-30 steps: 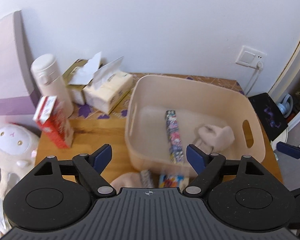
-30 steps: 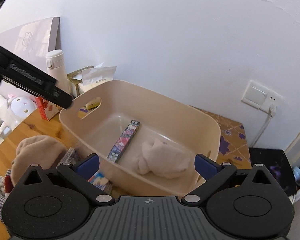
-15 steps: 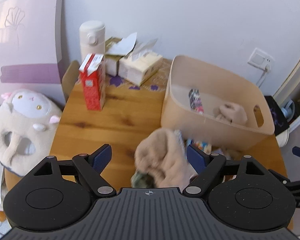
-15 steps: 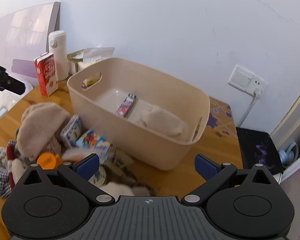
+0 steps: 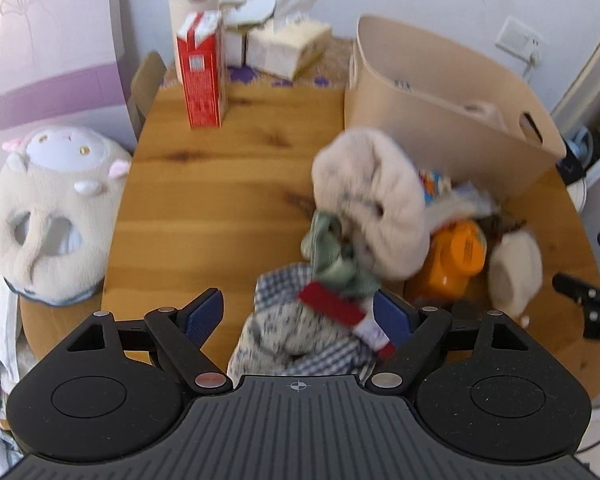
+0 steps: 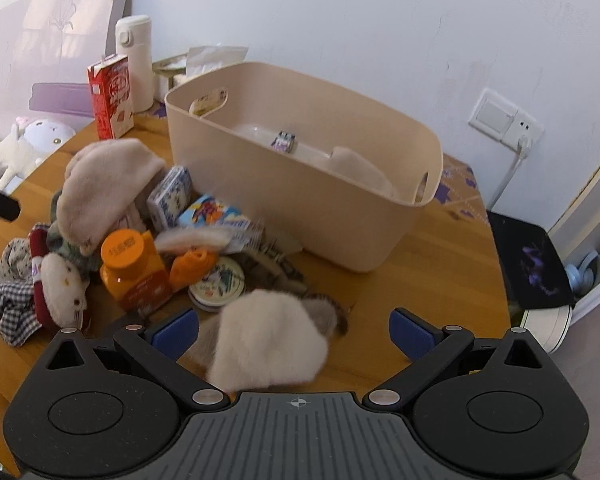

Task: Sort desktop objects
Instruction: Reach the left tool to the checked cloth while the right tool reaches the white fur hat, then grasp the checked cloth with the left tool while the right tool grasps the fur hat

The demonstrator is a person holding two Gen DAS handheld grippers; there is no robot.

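The right hand-held gripper (image 6: pixel 294 332), jaws wide apart and empty, hangs directly over a pale fluffy sock (image 6: pixel 268 344) on the tabletop (image 6: pixel 432 292), so it is nearer; the beige bin (image 6: pixel 340 200) lies straight ahead. The left hand-held gripper (image 5: pixel 298 314), also spread, hovers above checked cloth (image 5: pixel 300 344).

A: What is obscured ahead of the left gripper (image 5: pixel 298 316)?
B: The beige bin (image 5: pixel 440 108) hides its own contents behind its near wall. The pile is motion-blurred.

A: And the right gripper (image 6: pixel 294 332)?
B: A pale sock (image 6: pixel 268 348) between its fingers is blurred; contact cannot be determined. The orange bottle (image 6: pixel 134 272) label is illegible.
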